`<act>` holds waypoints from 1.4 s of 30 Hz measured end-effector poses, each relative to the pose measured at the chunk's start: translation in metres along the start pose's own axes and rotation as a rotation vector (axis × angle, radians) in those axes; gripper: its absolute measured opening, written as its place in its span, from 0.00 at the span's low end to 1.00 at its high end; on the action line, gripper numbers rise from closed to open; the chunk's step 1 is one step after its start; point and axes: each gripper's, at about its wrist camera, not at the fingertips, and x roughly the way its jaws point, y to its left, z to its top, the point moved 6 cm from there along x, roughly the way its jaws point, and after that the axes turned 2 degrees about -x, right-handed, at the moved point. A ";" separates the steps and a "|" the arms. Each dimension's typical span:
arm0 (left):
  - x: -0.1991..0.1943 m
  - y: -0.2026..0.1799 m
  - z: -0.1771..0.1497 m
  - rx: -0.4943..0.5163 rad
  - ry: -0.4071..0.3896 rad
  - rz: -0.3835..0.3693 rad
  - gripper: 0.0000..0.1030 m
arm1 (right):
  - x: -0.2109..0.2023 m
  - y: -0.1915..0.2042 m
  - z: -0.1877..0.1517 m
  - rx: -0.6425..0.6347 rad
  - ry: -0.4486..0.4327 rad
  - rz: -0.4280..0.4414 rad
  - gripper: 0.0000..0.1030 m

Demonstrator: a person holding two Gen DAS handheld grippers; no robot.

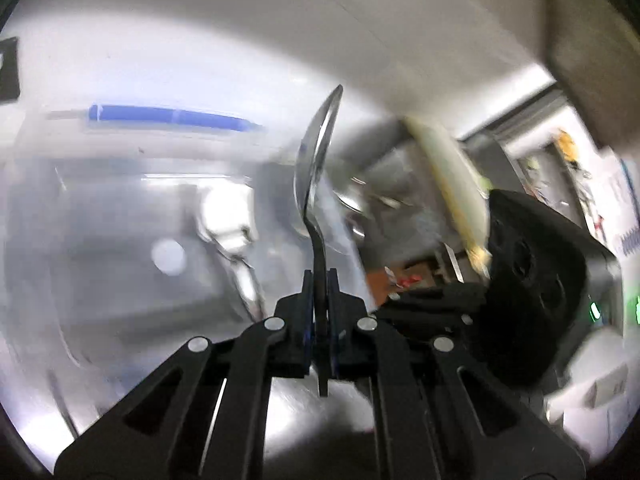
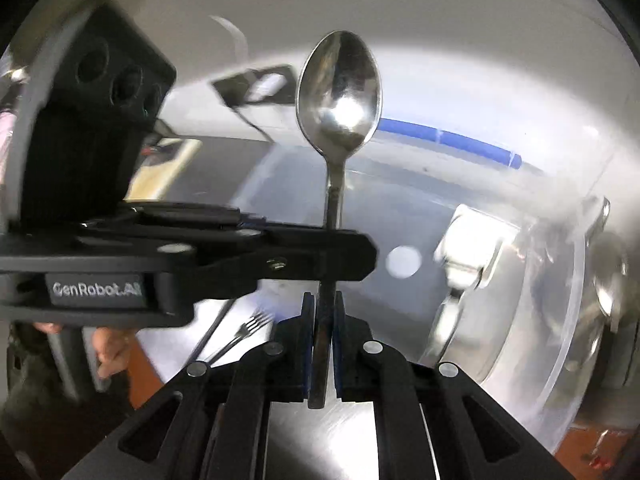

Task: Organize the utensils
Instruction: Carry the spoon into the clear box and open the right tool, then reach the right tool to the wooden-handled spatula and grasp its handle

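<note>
- The left gripper (image 1: 320,280) is clamped on the handle of a metal spoon (image 1: 318,160); in the left wrist view the bowl shows edge-on, pointing up and away from the pads.
- The right gripper (image 2: 322,308) is clamped on the handle of the same spoon (image 2: 339,92), just below the left one; in the right wrist view the bowl faces the camera.
- In the right wrist view the left gripper's black body (image 2: 172,256) reaches in from the left edge and crosses the spoon's handle just above the right gripper's pads, hiding that stretch of handle.
- The spoon is held in the air by both grippers, above a shiny metal surface (image 2: 320,432) that shows between the right gripper's arms.
- A fork (image 2: 244,330) lies on a white patch at lower left, beside the right gripper and partly under the left gripper's body.
- A blue bar (image 2: 448,138) runs behind the spoon's bowl, along the far side of a blurred, glossy, tub-like shape (image 2: 572,320) at right; what that shape is I cannot tell.
- A person's fingers (image 2: 110,346) show at the left edge, under the left gripper's body.
- In the left wrist view the right gripper's black housing (image 1: 532,272) fills the right side, with a blurred pale yellow-green object (image 1: 460,184) just behind it.
- The surroundings are motion-blurred in both views.
</note>
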 end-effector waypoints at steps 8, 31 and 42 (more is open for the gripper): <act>0.125 0.107 0.010 -0.293 0.290 0.084 0.05 | 0.128 -0.073 -0.001 0.217 0.288 -0.038 0.10; 0.039 0.066 -0.007 -0.112 0.061 0.153 0.54 | 0.034 -0.064 -0.009 0.141 0.087 -0.016 0.17; -0.132 0.116 -0.161 -0.234 -0.289 0.317 0.70 | 0.145 0.093 -0.181 -0.033 0.468 0.159 0.49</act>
